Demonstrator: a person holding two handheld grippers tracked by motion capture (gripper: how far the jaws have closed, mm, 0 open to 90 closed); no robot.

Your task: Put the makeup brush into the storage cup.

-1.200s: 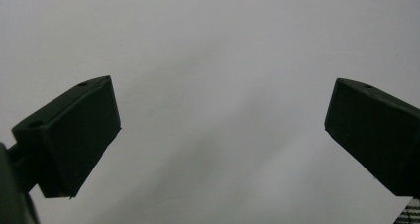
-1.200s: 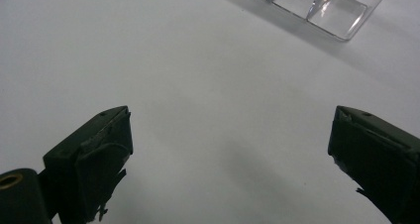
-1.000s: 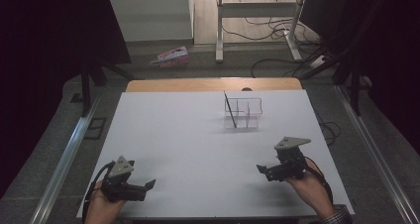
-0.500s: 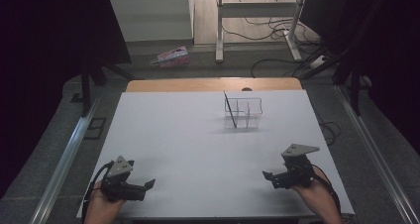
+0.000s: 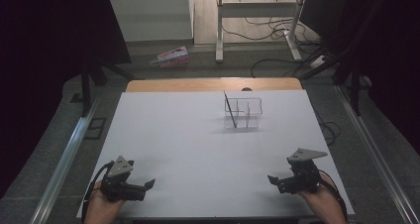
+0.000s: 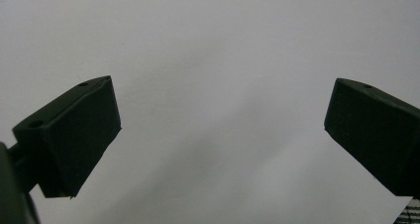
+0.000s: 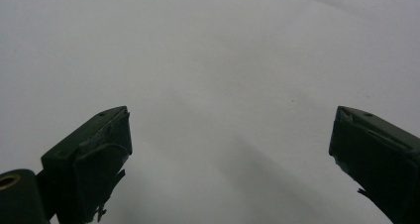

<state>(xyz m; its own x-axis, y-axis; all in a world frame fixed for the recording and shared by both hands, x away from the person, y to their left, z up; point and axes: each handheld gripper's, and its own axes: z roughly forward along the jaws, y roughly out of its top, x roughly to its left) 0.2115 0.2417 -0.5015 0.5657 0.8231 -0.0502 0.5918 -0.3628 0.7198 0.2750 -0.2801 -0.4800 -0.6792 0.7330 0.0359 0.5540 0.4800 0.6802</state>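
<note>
Pulled back toward the near table edge since a second ago, the right gripper (image 5: 288,181) now sits low beside the hand, while the left gripper (image 5: 134,189) has barely shifted: both look parked, nothing held.

From the high view, the clear plastic divided organiser tray (image 5: 242,113) with a thin dark stick (image 5: 230,109) leaning in it stands well apart, far up the white table (image 5: 188,140). Left gripper view: jaws wide, empty. Right gripper view: jaws wide, empty.

Black grippers (image 5: 148,185), white table (image 5: 198,149), clear organizer (image 5: 242,114), black stick (image 5: 229,107)
</note>
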